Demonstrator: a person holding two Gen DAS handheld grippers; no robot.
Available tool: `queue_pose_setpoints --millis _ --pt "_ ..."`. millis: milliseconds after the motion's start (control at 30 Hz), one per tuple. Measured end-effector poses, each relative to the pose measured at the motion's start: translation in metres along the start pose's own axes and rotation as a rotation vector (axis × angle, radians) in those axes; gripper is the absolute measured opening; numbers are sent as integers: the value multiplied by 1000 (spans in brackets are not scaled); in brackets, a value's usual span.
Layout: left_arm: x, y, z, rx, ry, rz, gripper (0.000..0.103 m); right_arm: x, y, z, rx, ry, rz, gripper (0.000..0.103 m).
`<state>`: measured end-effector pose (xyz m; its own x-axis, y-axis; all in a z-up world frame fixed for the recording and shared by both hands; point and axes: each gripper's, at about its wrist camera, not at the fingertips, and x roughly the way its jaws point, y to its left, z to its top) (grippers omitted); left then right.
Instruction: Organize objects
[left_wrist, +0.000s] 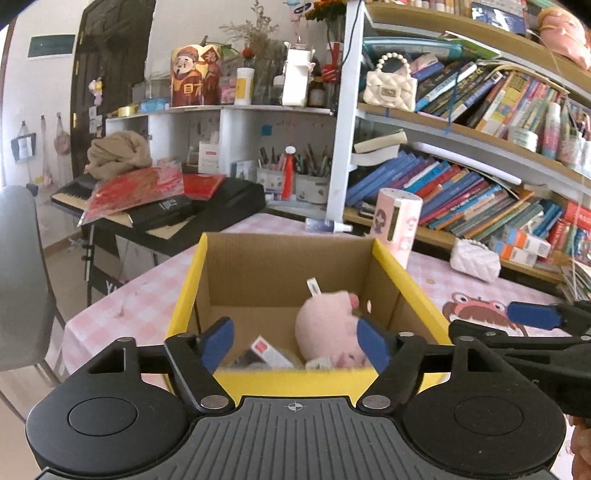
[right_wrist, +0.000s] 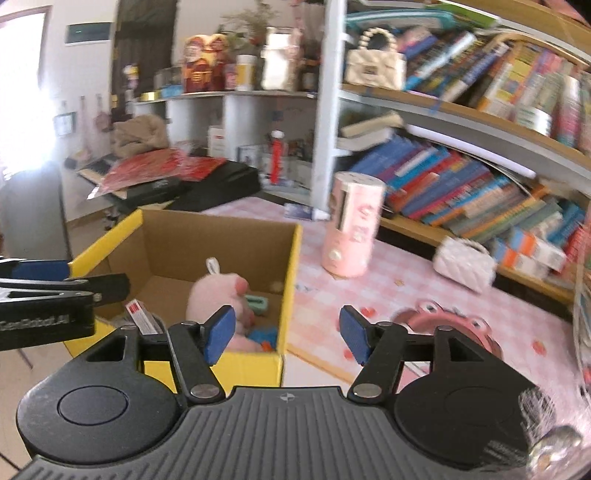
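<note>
A yellow-edged cardboard box (left_wrist: 397, 264) (right_wrist: 291, 266) stands on the pink checked table. Inside it lies a pink plush pig (left_wrist: 328, 326) (right_wrist: 218, 295) beside a small red-and-white packet (left_wrist: 267, 350) (right_wrist: 140, 314), a teal item (right_wrist: 256, 303) and a blue-and-orange toy (right_wrist: 264, 338). My left gripper (left_wrist: 299, 343) hangs open over the box's near wall, nothing between its pads. My right gripper (right_wrist: 286, 334) is open above the box's right corner, also empty. One blue pad of the right gripper (left_wrist: 532, 315) shows at the right of the left wrist view.
A pink cylinder (right_wrist: 352, 227) (left_wrist: 399, 221) stands on the table behind the box. A white quilted purse (right_wrist: 463, 264) (left_wrist: 474, 260) and a round frog-face item (right_wrist: 448, 323) (left_wrist: 476, 310) lie to the right. Bookshelves (left_wrist: 461, 129) line the back and right. A chair (left_wrist: 18, 277) stands at left.
</note>
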<state>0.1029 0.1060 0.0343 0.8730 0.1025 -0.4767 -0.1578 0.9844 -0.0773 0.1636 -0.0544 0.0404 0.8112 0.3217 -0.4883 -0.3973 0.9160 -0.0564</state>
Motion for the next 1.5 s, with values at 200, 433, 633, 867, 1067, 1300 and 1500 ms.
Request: queue_pose_setpoints --millis 200,433,633,867,1067,1300,1500 --pt "-23 8 -21 4 33 0 86 -28 6 -26 59 36 -107 74" --pt "-44 13 -36 19 52 1 96 -50 13 -50 152 95 -179 86" --pt "-57 10 -45 62 66 -19 101 -72 20 -68 178 110 -225 98" --pt "-67 -3 -56 128 97 -92 102 -98 22 -88 198 115 -289 103" --pt "-73 -16 -67 157 121 -147 102 -114 18 -106 229 148 -359 103" --pt "-75 -35 -75 199 142 -190 102 -132 2 -120 284 168 -433 103" --pt "-74 -48 -78 224 167 -195 102 -139 -8 -129 314 191 -477 103"
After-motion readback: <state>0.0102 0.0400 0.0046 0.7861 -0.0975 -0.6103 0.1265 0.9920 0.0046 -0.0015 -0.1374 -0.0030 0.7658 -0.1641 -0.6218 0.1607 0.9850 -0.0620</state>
